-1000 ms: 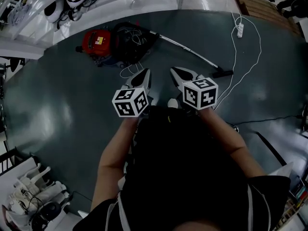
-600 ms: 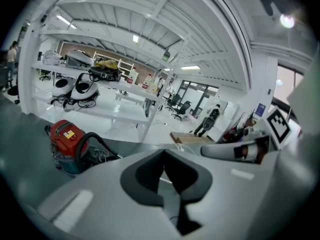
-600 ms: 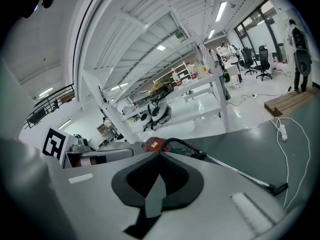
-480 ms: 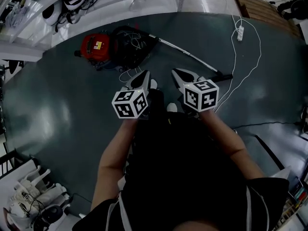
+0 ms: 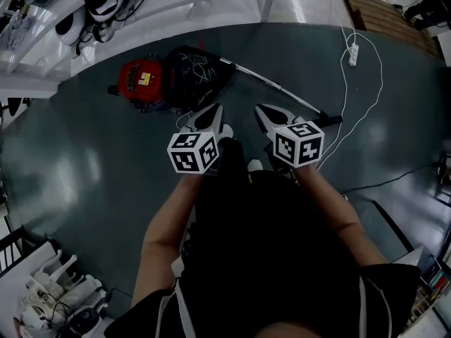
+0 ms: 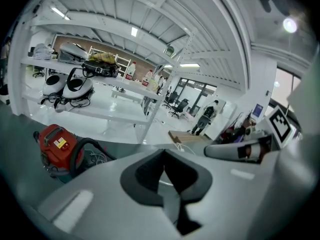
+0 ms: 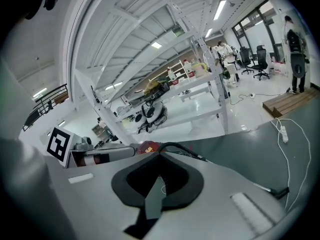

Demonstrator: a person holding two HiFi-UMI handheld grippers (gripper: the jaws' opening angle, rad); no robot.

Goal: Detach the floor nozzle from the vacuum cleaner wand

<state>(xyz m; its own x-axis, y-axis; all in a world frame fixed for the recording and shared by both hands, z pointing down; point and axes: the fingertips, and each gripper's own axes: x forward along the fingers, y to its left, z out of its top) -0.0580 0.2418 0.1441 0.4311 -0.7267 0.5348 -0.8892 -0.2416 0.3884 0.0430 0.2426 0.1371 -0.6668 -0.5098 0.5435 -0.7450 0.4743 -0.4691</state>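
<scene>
Floor nozzle (image 5: 330, 120) lies on the dark floor mat (image 5: 84, 160), joined to the low end of the silver vacuum cleaner wand (image 5: 278, 87), ahead of and to the right of a person's two hand-held tongs and apart from both. At far left in the head view, white shelving (image 5: 42, 62) stands off the mat's edge, loaded with headsets and tangled cables. Next to the right, a red canister vacuum cleaner (image 5: 141, 78) sits on the mat with its black hose (image 5: 194, 65) coiled just beside it; the wand runs from that coil diagonally down and to the right. Below the coil, the left tongs (image 5: 213, 110) point forward and somewhat down, clenched, jaws together with nothing between them, as the left gripper view shows. Just beside them, the right tongs (image 5: 262, 108) aim the same way, likewise clenched and empty, their tips short of the wand; the right gripper view shows the red canister straight ahead past the closed jaws and the nozzle low at its right edge. The person (image 5: 282, 259), in a black top, fills the lower middle of the head view, forearms reaching out to both tools. Further right, a white power strip (image 5: 351, 48) rests on the mat, its white cable (image 5: 366, 111) looping down past the nozzle. At top right, a wooden pallet (image 5: 380, 9) lies at the mat's edge.
</scene>
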